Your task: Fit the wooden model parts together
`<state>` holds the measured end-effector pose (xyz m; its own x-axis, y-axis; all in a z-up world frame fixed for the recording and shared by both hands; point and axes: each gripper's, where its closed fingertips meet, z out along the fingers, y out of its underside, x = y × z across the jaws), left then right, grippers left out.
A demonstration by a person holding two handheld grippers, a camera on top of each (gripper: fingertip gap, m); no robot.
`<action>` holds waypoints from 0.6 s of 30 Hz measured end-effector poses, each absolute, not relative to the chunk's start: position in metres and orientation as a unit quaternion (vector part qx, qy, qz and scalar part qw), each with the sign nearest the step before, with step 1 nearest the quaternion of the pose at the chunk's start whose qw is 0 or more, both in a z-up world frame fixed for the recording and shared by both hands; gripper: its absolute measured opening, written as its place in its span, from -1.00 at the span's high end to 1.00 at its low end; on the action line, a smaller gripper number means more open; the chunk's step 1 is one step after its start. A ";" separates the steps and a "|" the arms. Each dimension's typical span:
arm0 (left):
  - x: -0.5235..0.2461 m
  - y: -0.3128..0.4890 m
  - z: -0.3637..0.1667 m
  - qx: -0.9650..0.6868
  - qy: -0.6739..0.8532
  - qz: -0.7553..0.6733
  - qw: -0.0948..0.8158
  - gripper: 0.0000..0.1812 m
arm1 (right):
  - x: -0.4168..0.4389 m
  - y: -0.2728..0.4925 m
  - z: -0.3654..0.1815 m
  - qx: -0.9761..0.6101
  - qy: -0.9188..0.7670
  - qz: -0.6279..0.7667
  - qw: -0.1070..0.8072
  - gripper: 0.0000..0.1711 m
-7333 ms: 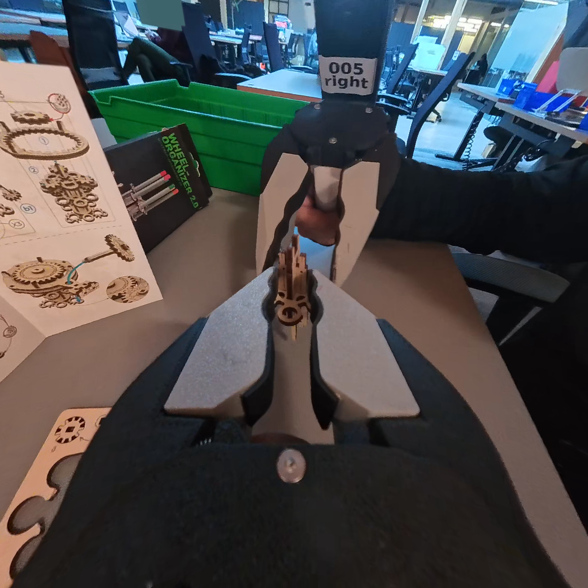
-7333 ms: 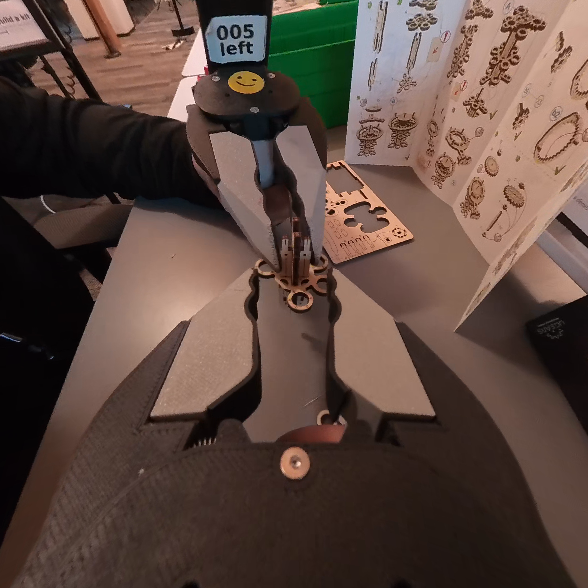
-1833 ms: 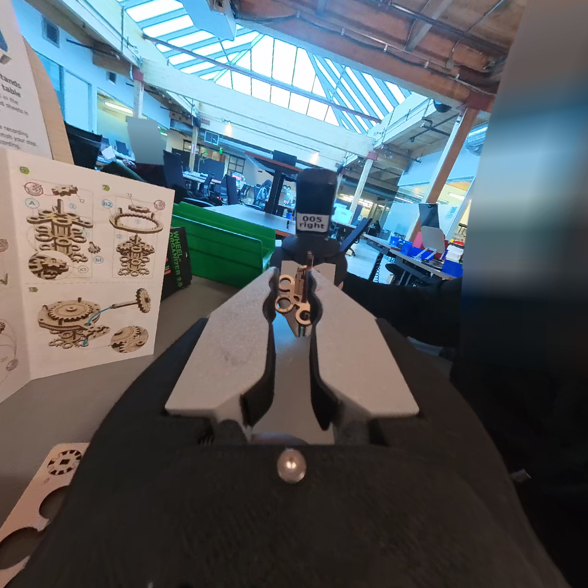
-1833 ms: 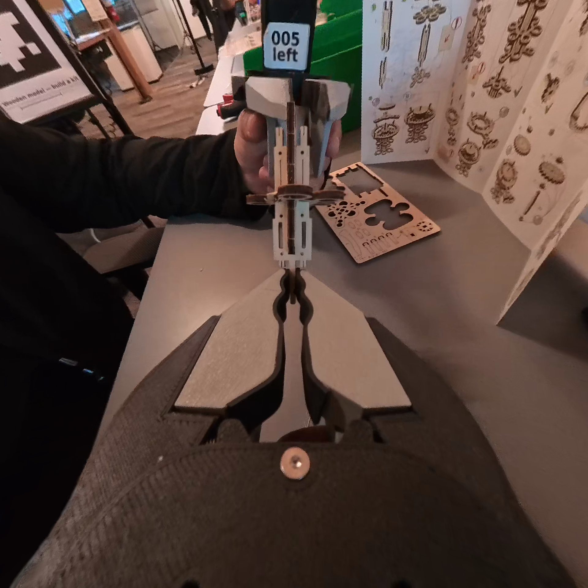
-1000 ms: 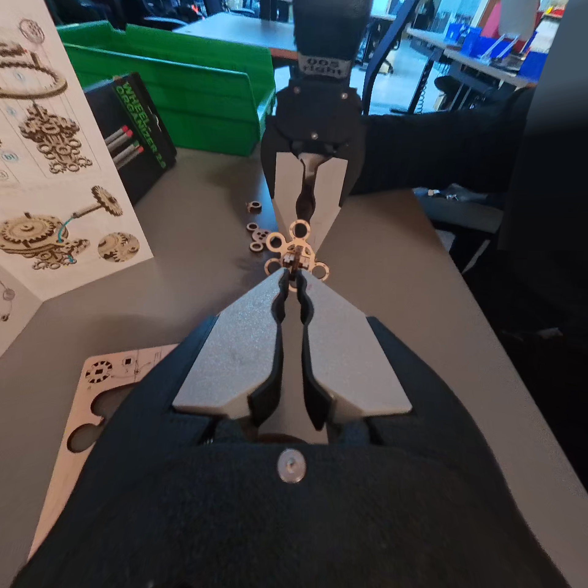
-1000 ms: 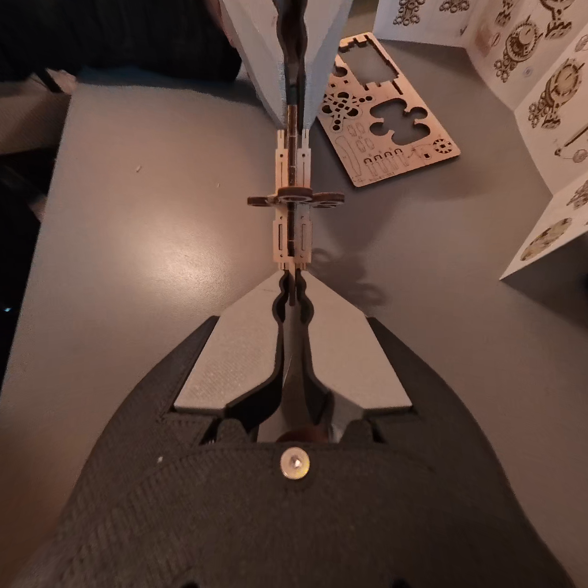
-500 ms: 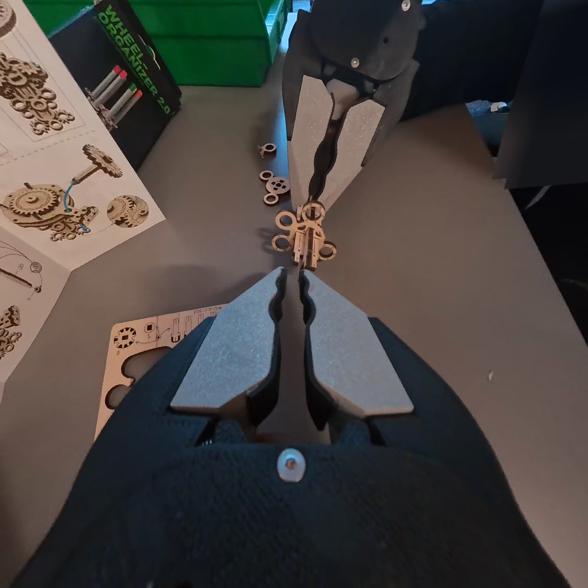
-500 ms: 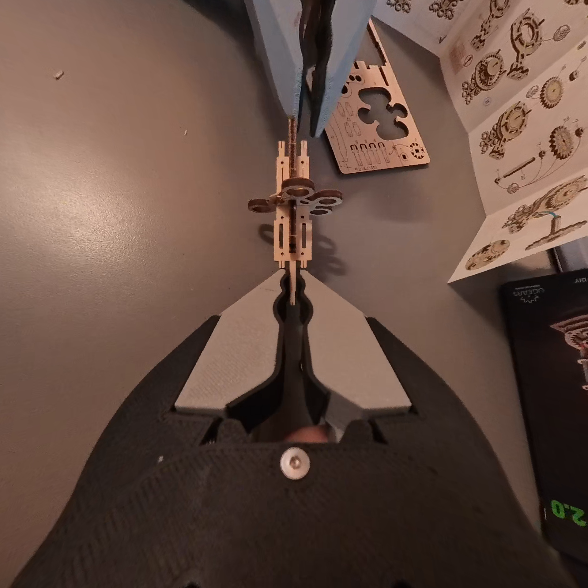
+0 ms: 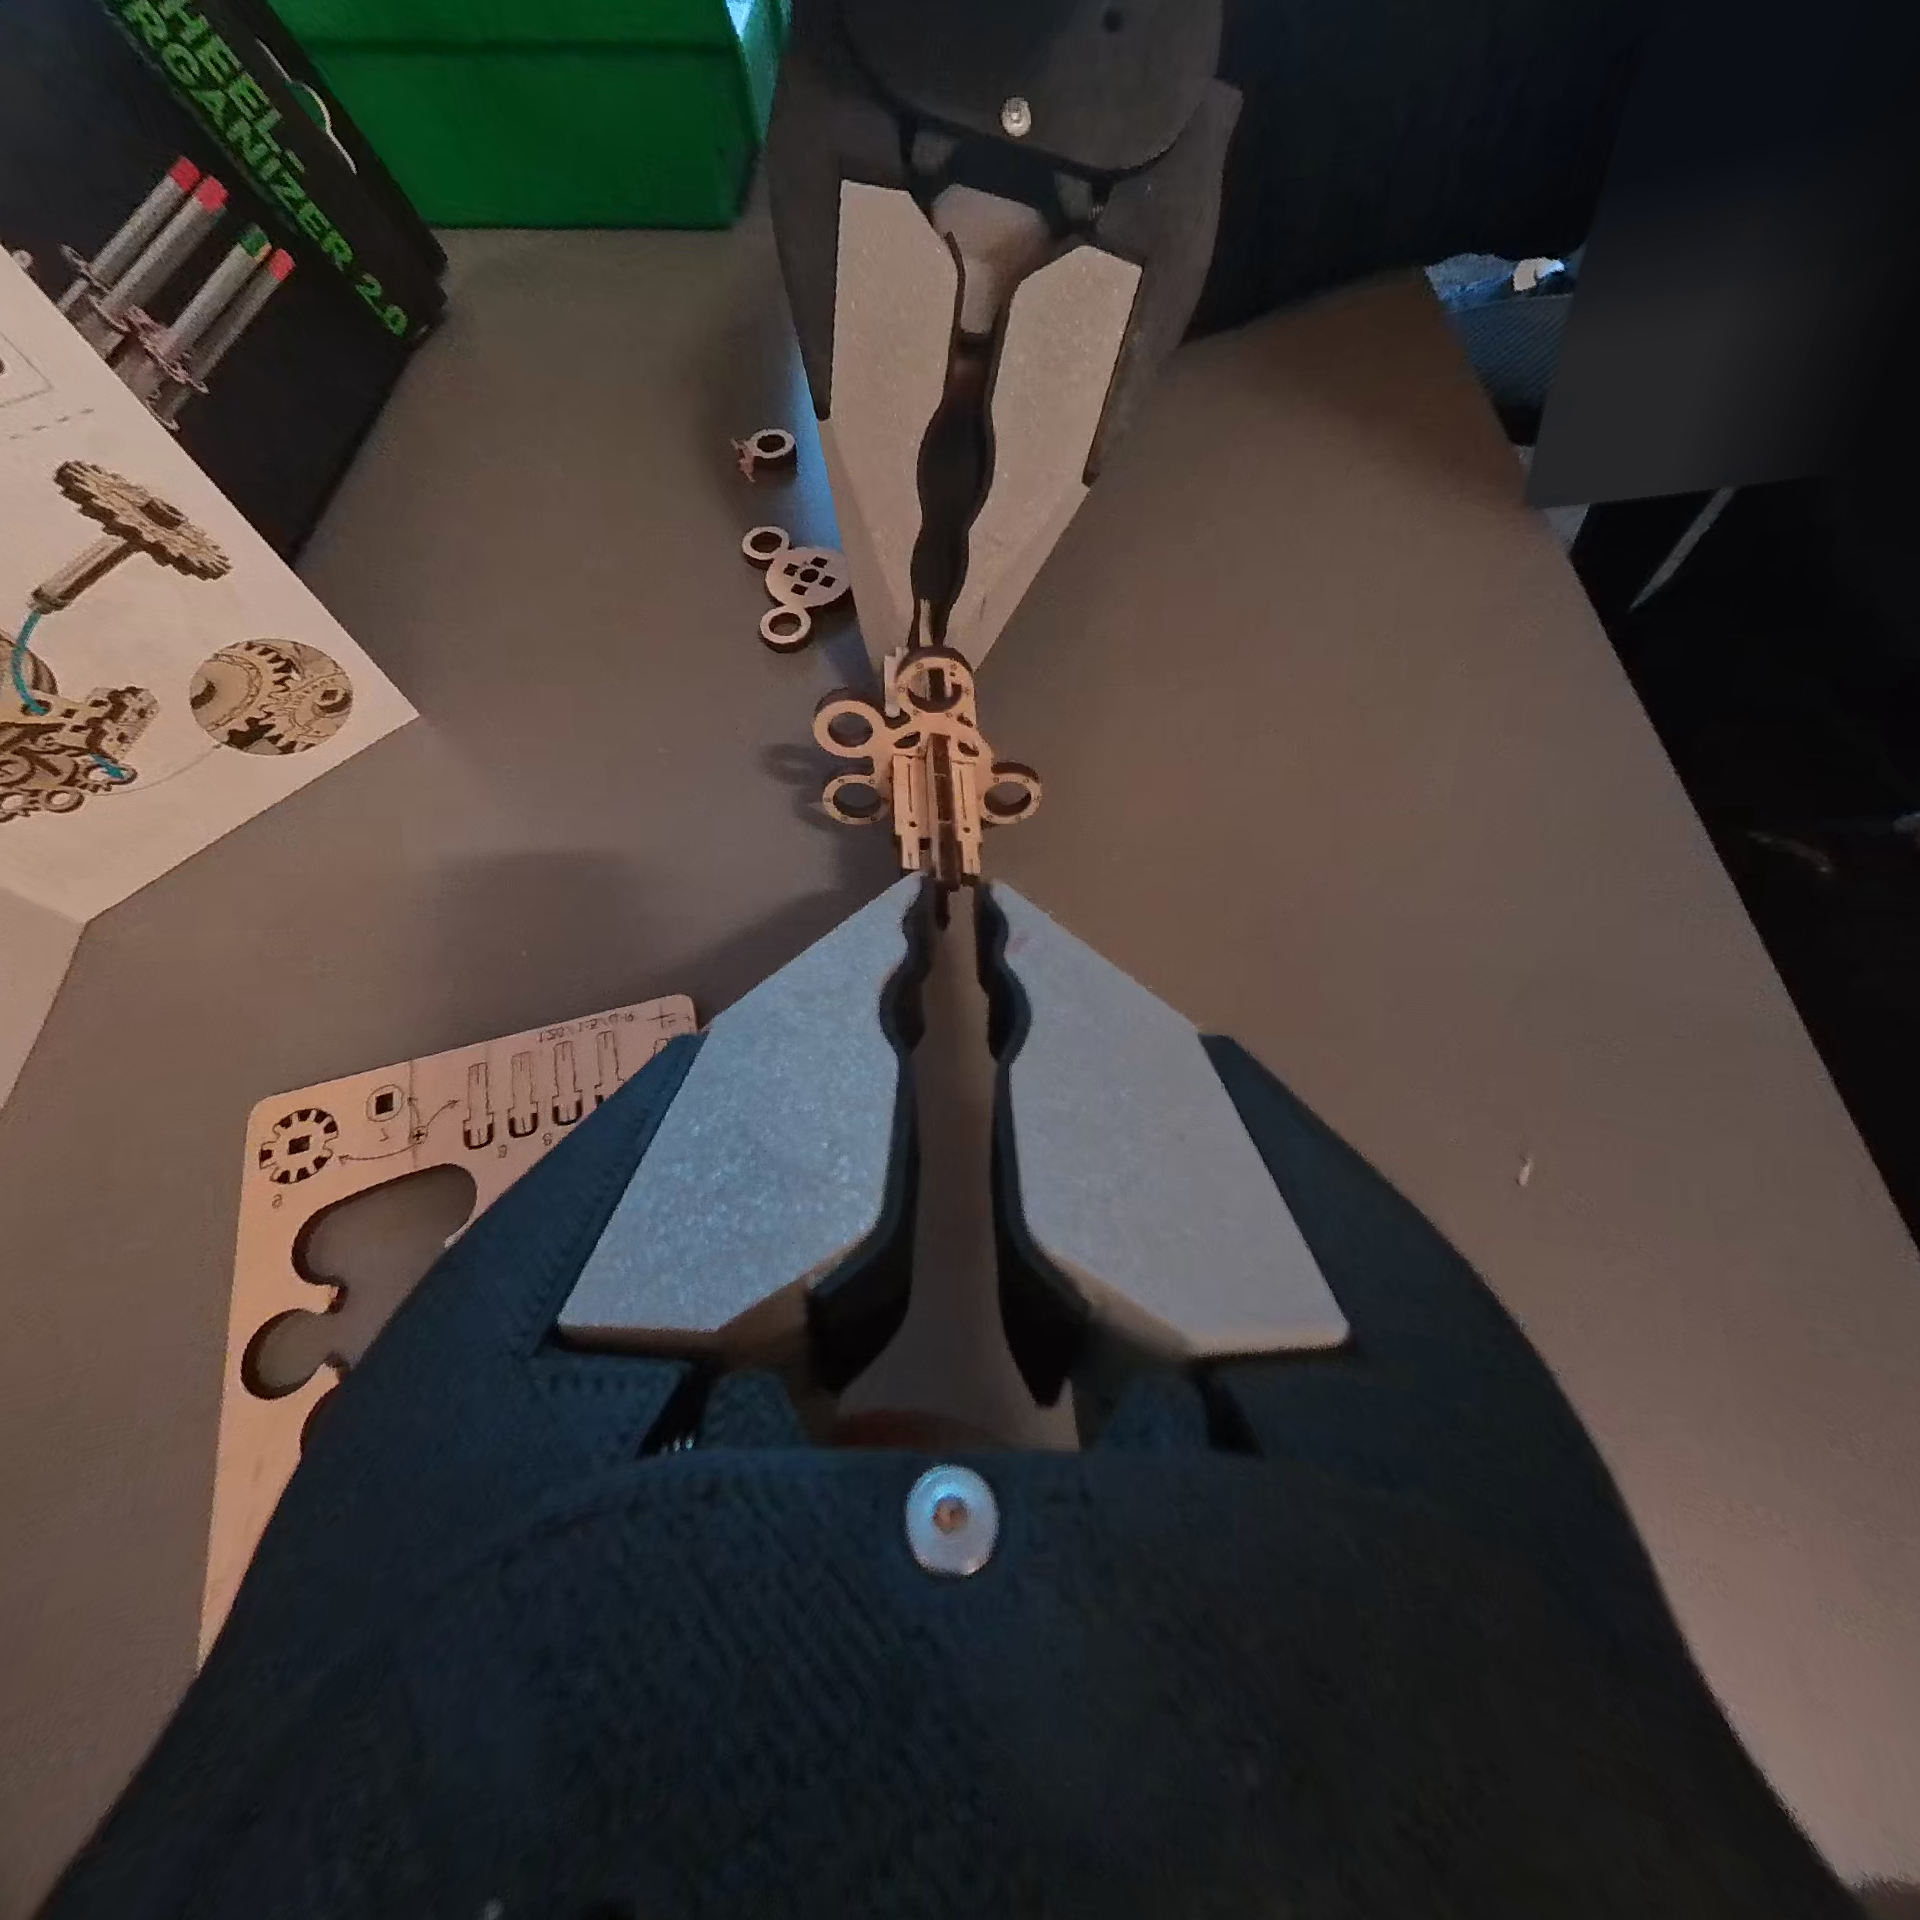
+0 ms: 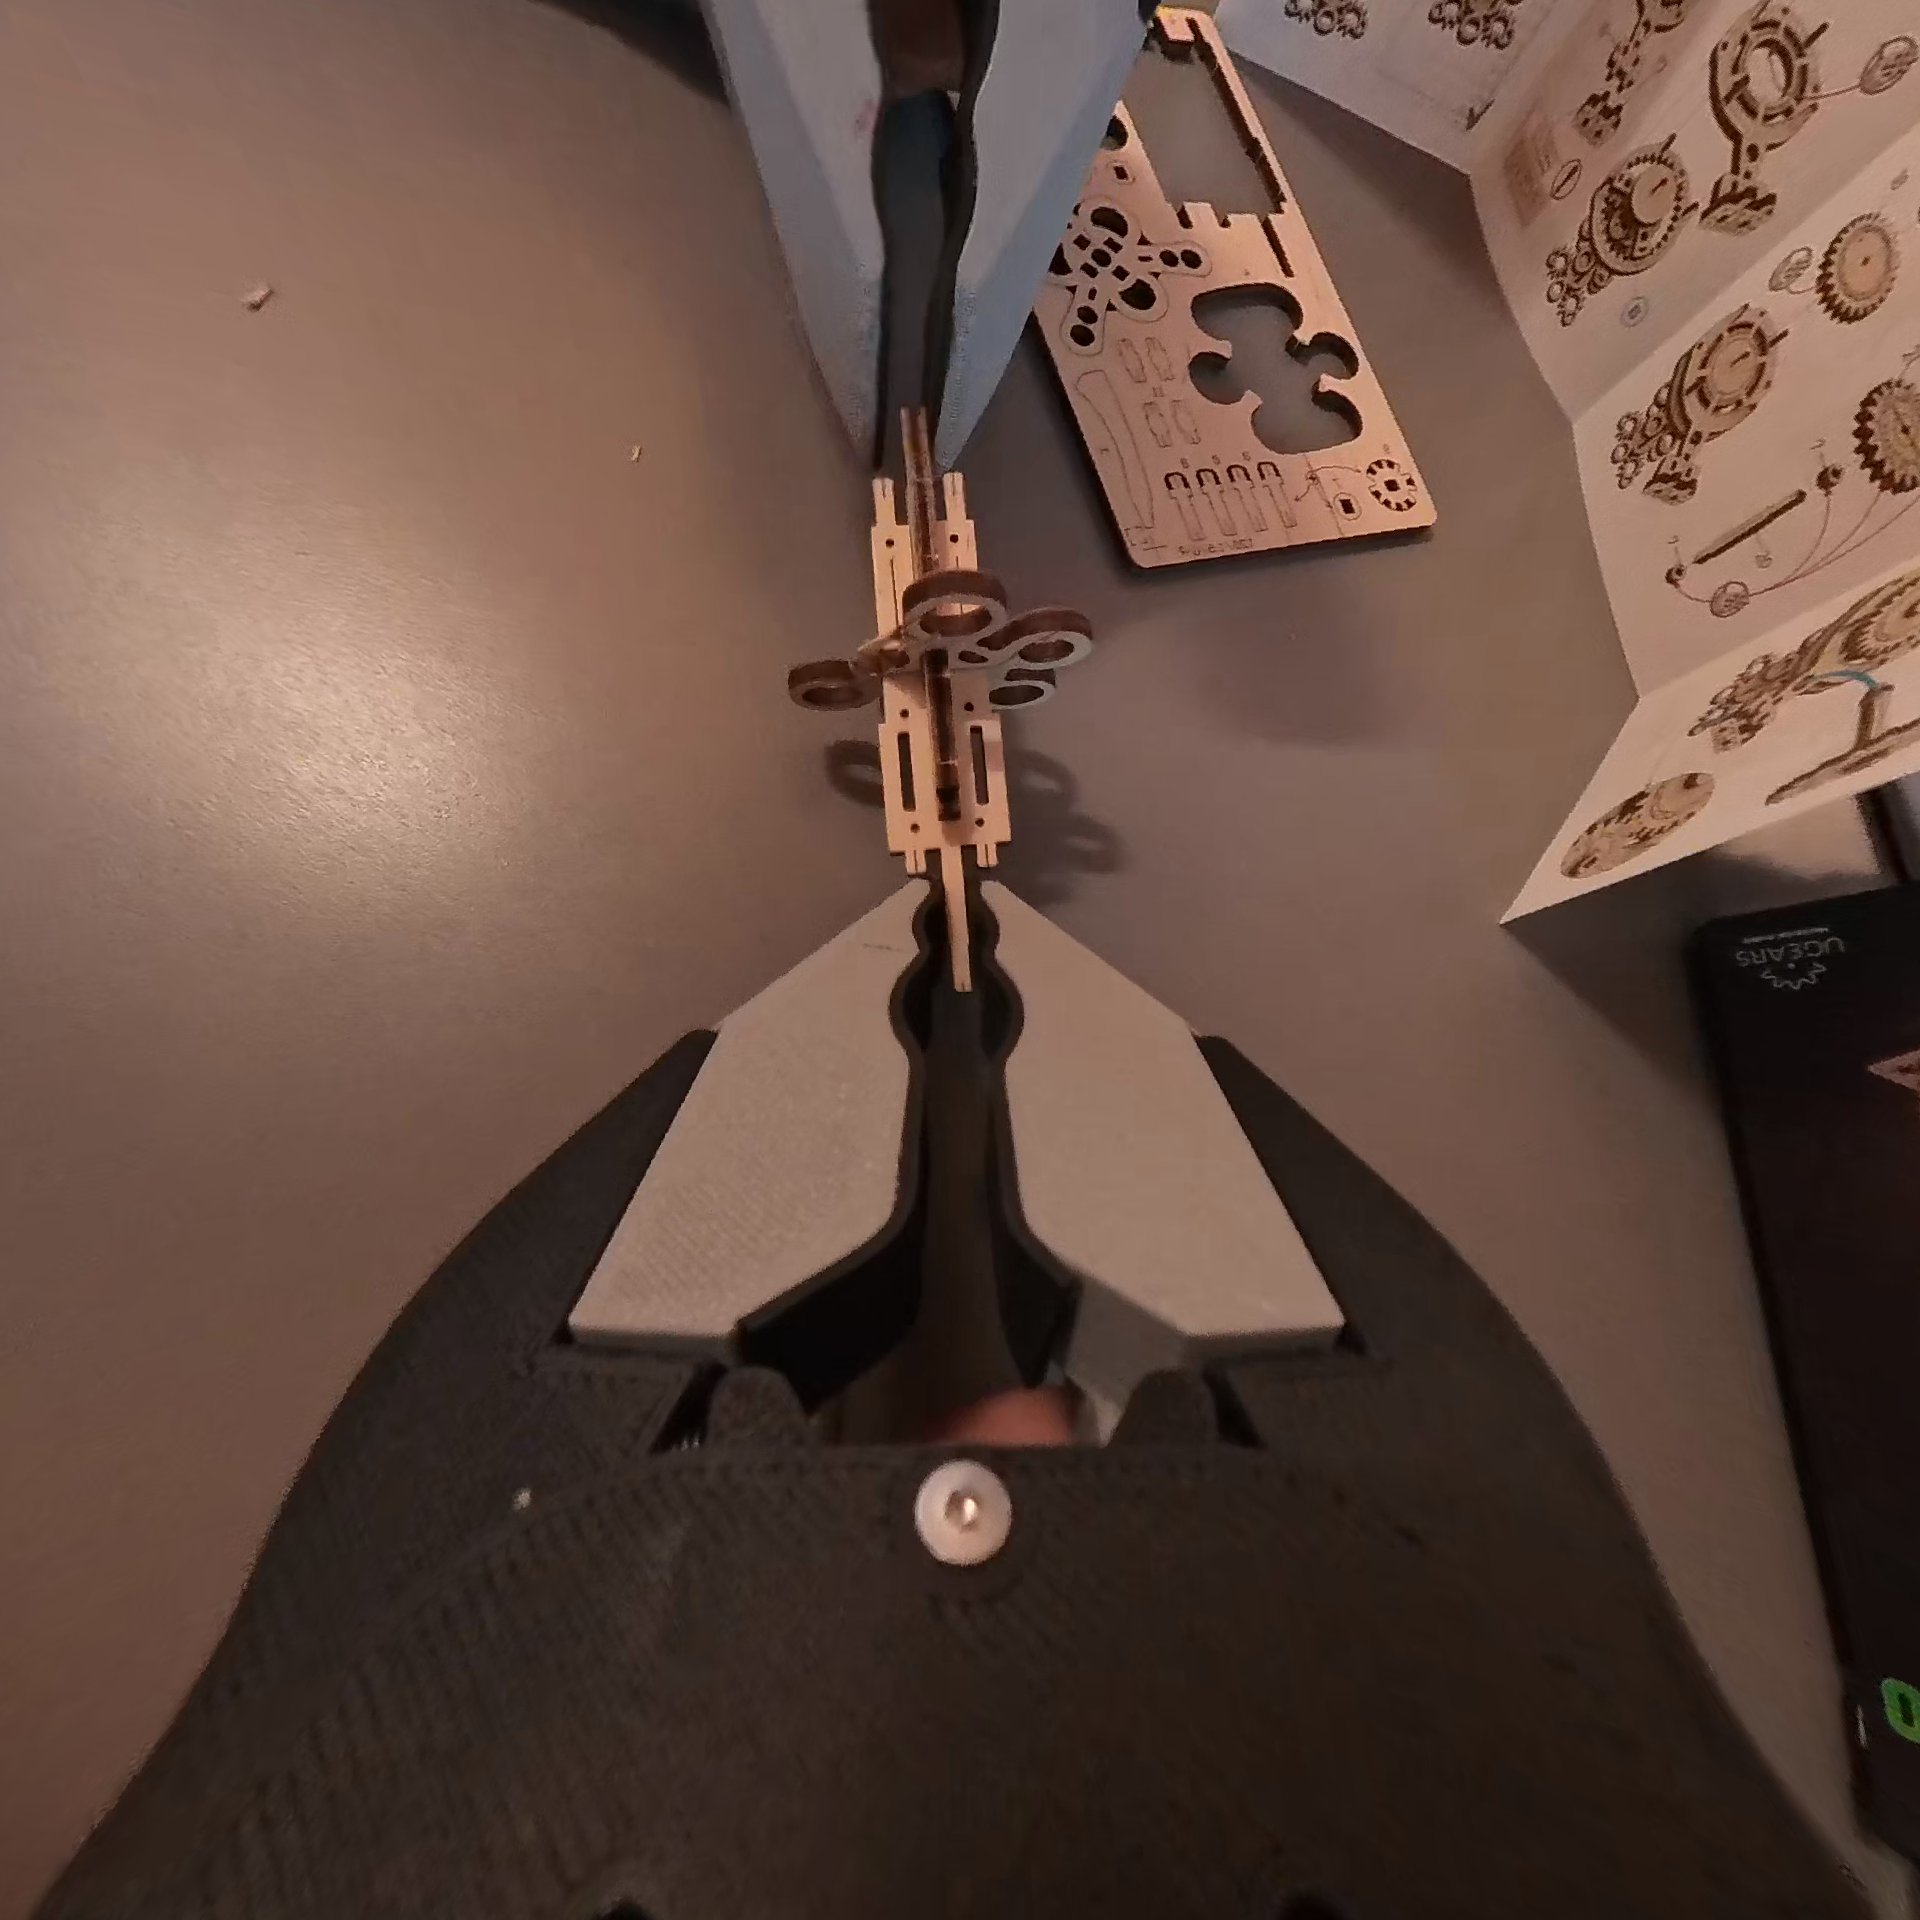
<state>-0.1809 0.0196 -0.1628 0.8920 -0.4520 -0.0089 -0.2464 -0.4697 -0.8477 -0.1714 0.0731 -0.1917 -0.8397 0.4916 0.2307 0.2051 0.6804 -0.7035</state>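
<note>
A small wooden assembly (image 9: 935, 774), a slotted stem carrying a plate with round loops, hangs above the grey table between my two grippers. My right gripper (image 10: 958, 894) is shut on the thin strip at one end of the stem (image 10: 940, 748); it also shows opposite in the left wrist view (image 9: 940, 634). My left gripper (image 9: 951, 894) faces it with its jaws a narrow gap apart. The stem's other thin end lies between its tips, with table showing beside it. The left gripper also shows at the top of the right wrist view (image 10: 912, 447).
A loose three-ring wooden piece (image 9: 800, 587) and a small ring (image 9: 769, 452) lie on the table. A cut-out wooden sheet (image 9: 416, 1143), a folded instruction sheet (image 9: 156, 675), a black box (image 9: 239, 312) and a green bin (image 9: 540, 104) stand left. The table edge (image 9: 1558, 623) runs along the right. The gap from one gripper's tips to the other's is roughly 7 cm.
Both views now look more steeply down at the table. The looped plate sits more tilted on the stem. My left tips, slightly off the stem half a second ago, are around its end again.
</note>
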 end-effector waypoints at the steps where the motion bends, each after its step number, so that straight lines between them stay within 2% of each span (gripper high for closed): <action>1: -0.180 0.020 -0.163 -0.850 0.208 -0.107 0.472 0.99 | -0.172 0.073 -0.192 -0.192 -0.894 0.346 0.209 1.00; 10: -0.186 0.019 -0.170 -0.820 0.311 0.045 0.478 0.99 | -0.174 0.073 -0.185 -0.092 -0.884 0.294 0.353 1.00; 14: -0.192 0.019 -0.178 -0.819 0.330 0.089 0.460 0.99 | -0.172 0.070 -0.180 -0.104 -0.877 0.325 0.339 1.00; 18: -0.193 0.023 -0.176 -0.809 0.345 0.123 0.461 1.00 | -0.169 0.070 -0.179 -0.135 -0.877 0.359 0.290 0.84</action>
<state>-0.1928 0.0227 -0.1758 0.7325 -0.4444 -0.5158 -0.6703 -0.3382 -0.6605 -0.1691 0.0698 -0.1790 -0.7956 0.4446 0.4116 0.0288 0.7063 -0.7073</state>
